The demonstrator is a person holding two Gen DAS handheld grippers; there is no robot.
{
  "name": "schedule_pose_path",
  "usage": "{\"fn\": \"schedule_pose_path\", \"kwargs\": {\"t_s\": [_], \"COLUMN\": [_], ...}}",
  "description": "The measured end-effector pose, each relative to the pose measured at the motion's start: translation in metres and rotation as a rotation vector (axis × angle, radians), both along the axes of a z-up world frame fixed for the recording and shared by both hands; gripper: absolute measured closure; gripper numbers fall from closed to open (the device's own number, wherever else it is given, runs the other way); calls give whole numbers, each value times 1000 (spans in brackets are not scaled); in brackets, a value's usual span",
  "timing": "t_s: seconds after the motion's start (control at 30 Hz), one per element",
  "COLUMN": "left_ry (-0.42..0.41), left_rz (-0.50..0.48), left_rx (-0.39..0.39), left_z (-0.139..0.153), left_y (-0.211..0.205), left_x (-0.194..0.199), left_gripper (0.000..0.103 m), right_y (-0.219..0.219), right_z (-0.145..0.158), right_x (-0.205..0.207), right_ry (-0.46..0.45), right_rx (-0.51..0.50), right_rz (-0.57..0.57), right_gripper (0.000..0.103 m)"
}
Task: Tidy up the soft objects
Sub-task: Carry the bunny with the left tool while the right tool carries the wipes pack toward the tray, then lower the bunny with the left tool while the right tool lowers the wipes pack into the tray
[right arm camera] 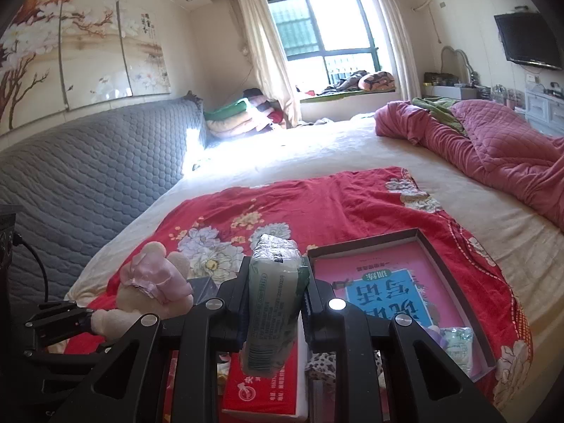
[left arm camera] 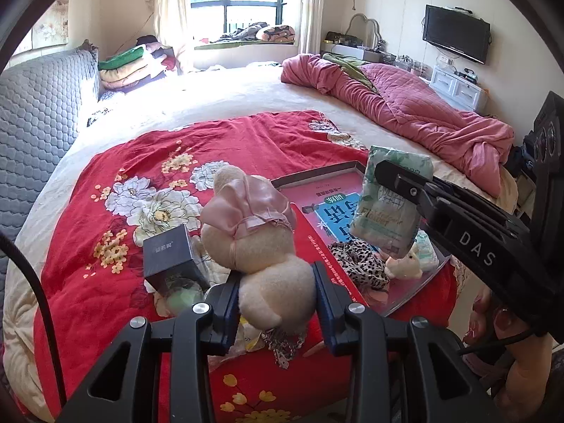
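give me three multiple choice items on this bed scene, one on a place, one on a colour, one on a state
1. Where does the leopard-print cloth lie?
A. in the shallow box
B. on the grey headboard
C. on the window seat

2. What colour is the floral bedspread?
A. blue
B. red
C. green

3. What is the left gripper doing?
A. hanging open over nothing
B. shut on the plush toy
C. shut on a book

Answers: 1 A, it sits inside the shallow box. 2 B, red with pale flowers. 3 B, its pads squeeze the plush toy; the right gripper holds the tissue pack.
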State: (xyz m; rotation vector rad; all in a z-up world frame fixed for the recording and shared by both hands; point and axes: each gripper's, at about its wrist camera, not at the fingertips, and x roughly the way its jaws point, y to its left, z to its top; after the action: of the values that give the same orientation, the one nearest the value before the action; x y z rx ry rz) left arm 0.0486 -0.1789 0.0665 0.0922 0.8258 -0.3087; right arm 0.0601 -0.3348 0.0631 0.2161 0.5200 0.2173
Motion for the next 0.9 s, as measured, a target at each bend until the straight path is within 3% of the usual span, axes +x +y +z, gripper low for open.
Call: {"fn": "schedule_pose_path", "kwargs": {"t_s": [0.5, 0.9], "left_ry": [20, 120], "left_rz": [-71, -177], "left_rx": [19, 15], "left_z": [-13, -47], "left_y": [-48, -96], "left_x": [20, 41], "left_gripper": [66, 66], "right_y": [-65, -112], "right_z": [-15, -54], "right_x": [-1, 6], "right_ry": [31, 136], "right_rx": [58, 140], "right_rz": [-142, -230], "right_gripper": [79, 79]}}
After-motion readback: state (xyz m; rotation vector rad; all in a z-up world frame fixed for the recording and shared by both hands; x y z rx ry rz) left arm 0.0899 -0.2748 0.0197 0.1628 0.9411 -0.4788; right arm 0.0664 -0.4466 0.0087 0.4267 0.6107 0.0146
